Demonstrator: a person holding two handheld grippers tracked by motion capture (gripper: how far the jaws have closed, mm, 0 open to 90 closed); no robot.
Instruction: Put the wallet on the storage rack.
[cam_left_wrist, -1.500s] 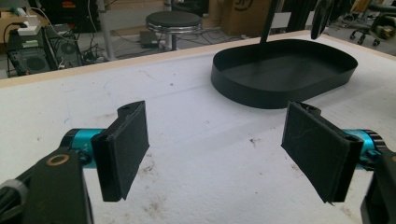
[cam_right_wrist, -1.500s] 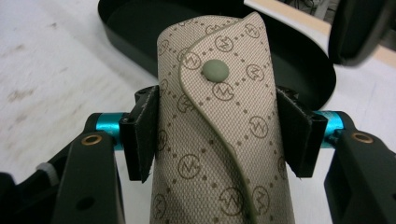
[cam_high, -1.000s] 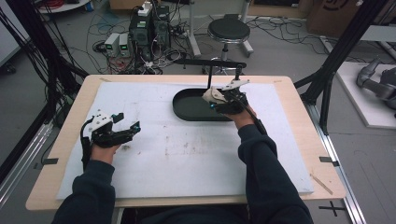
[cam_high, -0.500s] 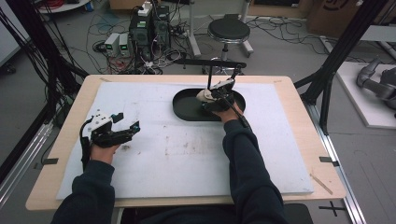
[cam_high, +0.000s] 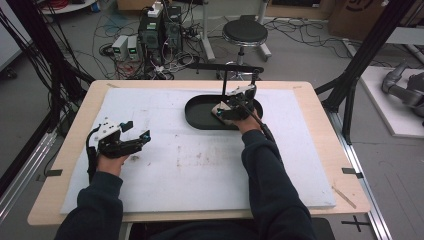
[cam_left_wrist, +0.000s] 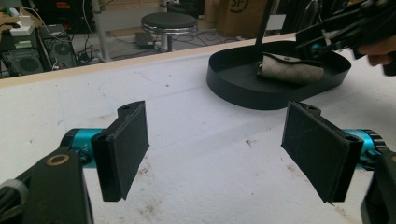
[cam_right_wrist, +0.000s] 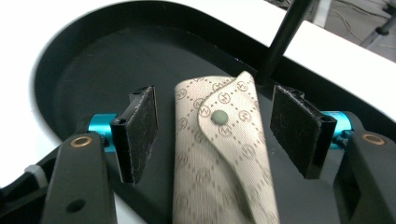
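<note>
pale wooden table (cam_high: 320, 100) under a stained white mat (cam_high: 200, 165), black oval tray (cam_high: 200, 112) on the mat

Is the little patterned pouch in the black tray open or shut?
Shut. The pouch has its flap folded over, with the snap button on it.

Cloth, matt plastic and pale wood

The pouch (cam_right_wrist: 219, 154) looks like woven beige cloth printed with a monogram pattern, its flap closed by a dull grey snap; it lies in a tray (cam_right_wrist: 93, 60) of smooth black plastic with a faint sheen. The right claw (cam_right_wrist: 215, 128) wears rough, fuzzy black pads (cam_right_wrist: 140, 133) on glossy teal metal stubs. The bench (cam_high: 320, 100) is pale wood at its edges, covered by a matt white, stained sheet (cam_high: 200, 165).
</note>
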